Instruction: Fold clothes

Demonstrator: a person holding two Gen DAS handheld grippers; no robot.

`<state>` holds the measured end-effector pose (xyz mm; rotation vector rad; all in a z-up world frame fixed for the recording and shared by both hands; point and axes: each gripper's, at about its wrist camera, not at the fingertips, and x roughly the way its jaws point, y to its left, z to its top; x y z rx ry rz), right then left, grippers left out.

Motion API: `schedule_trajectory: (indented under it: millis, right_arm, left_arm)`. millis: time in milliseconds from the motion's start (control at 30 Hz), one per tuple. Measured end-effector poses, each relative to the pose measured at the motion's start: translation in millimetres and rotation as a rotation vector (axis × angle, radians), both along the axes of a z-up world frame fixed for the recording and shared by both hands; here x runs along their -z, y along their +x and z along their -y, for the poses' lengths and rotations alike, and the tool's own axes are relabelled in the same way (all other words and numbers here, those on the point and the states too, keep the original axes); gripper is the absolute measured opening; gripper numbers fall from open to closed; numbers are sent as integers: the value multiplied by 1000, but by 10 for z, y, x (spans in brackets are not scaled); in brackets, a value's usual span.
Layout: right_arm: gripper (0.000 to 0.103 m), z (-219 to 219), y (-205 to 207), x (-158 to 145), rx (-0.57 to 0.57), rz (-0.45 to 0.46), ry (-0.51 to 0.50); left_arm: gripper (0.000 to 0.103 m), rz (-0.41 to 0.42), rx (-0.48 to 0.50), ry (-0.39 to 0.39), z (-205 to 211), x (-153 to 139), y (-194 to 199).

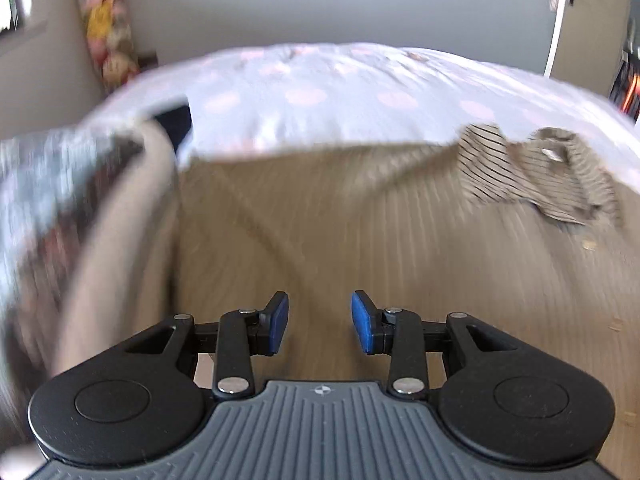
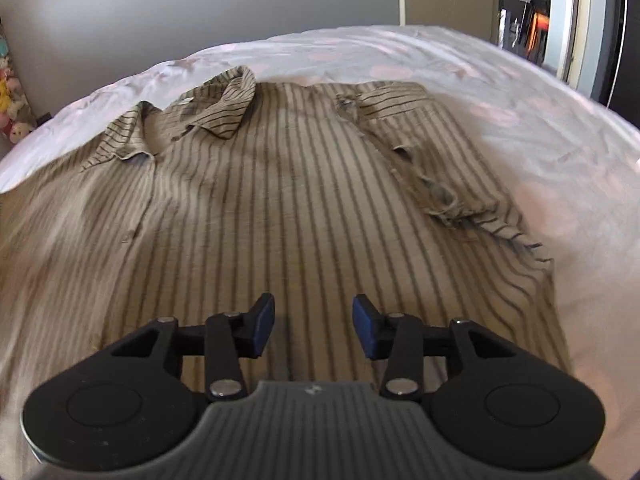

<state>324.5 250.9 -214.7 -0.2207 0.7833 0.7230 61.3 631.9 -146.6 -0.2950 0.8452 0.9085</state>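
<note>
So the striped shirt (image 2: 288, 184) is laid out flat on the bed (image 2: 540, 128), collar (image 2: 224, 108) at the far end and the body running back toward the cameras; that layout is probably picked so the sides can be brought in over the middle without the fabric bunching. One sleeve (image 2: 452, 176) is already turned in over the right side of the body, a bit crumpled along its edge, so that side looks started.

The right gripper (image 2: 313, 330) is held just above the lower part of the shirt with its jaws apart and nothing between them; no cloth is pinched. Same story for the left gripper (image 1: 320, 322): jaws apart, empty, hung over the tan fabric near the shirt's left side; the view there is smeared by blur. A pile of other clothes (image 1: 36, 200) is seen at the left edge, likely parked there to be folded later.
</note>
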Motion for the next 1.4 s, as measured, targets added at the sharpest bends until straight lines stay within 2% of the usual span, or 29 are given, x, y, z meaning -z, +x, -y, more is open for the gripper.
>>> schedule_trajectory:
  millis: [33, 67, 200, 367, 533, 700, 767, 833, 867, 900, 967, 1067, 1200, 1400]
  right_arm:
    - [50, 8, 23, 5, 4, 7, 1]
    - [50, 13, 51, 6, 2, 3, 12]
    - [52, 15, 140, 18, -1, -41, 75]
    - [52, -49, 197, 89, 1, -49, 77]
    - [52, -85, 214, 105, -7, -42, 83]
    - [52, -116, 233, 140, -1, -37, 89]
    - [52, -133, 232, 141, -1, -30, 93]
    - [52, -141, 241, 147, -1, -32, 99]
    - [52, -141, 245, 150, 1, -33, 102]
    - [52, -141, 249, 153, 3, -35, 105]
    - [52, -137, 259, 146, 5, -38, 111]
    - [52, -102, 280, 120, 10, -49, 128]
    - [52, -29, 314, 62, 31, -53, 156]
    - [52, 61, 336, -24, 36, -68, 209]
  left_arm:
    - [36, -23, 5, 35, -120, -43, 55]
    - [44, -46, 10, 70, -241, -85, 111]
    - [50, -122, 32, 157, -803, -162, 328]
    - [50, -286, -46, 99, -1591, 93, 574]
    - [49, -317, -85, 27, -1960, 324, 612]
    - [50, -390, -69, 38, -2028, 529, 692]
    - [49, -365, -80, 45, -2026, 571, 680]
    - [44, -331, -90, 36, -2020, 591, 649]
    - [30, -299, -82, 21, -2006, 590, 644]
    - [11, -267, -73, 6, -1991, 589, 639]
    - [3, -230, -65, -1, -1936, 591, 646]
    - [1, -231, -71, 8, -1856, 528, 661]
    - [1, -260, -50, 19, -1742, 252, 746]
    - [1, -296, 24, 5, -1453, -191, 1151]
